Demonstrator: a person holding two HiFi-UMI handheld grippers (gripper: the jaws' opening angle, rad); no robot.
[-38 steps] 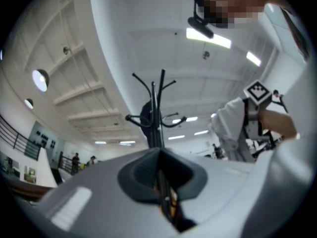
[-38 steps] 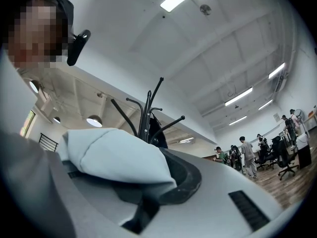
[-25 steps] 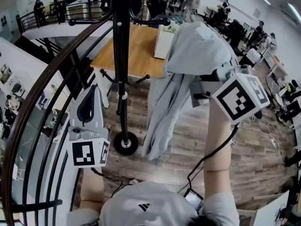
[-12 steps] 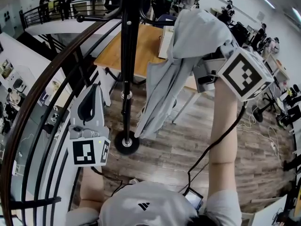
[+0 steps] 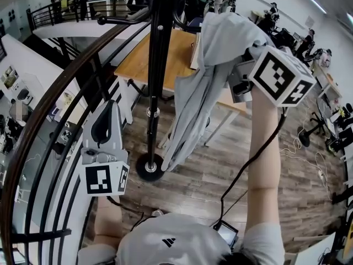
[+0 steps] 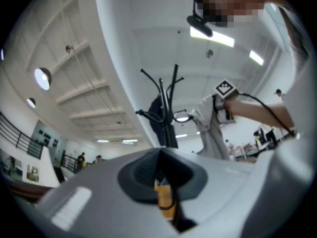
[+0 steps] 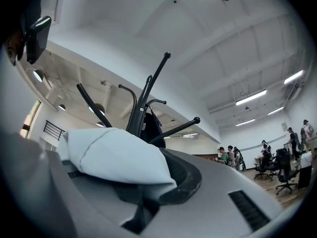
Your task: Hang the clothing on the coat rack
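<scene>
wood-plank flooring [image 5: 220,164] runs under everything, with a curved dark railing [image 5: 52,106] sweeping round at nine o'clock and a wooden table [image 5: 165,51] out past the rack at twelve. the black coat rack [image 5: 156,65] stands dead ahead of the person, its pole rising from a round base [image 5: 150,167] on the floor, with its arms splaying out at the top of the head view. the right gripper [image 5: 238,76] is raised high at about one o'clock, arm stretched up, its jaws clamped on a bunched fold of a pale grey-blue garment [image 5: 212,48]; in the right gripper view the cloth bulges over the clenched jaws. the rest of the garment hangs down in a long drape just right of the pole, its lower end in the air near the base. from the right gripper view the rack's arms fan out close above the cloth, and a dark piece of clothing [image 7: 151,128] already hangs against the pole. the left gripper [image 5: 107,115] sits low at about ten o'clock, beside the railing, well apart from the garment, its jaws drawn together on nothing. people and office chairs [image 7: 285,165] are far off at two o'clock.
</scene>
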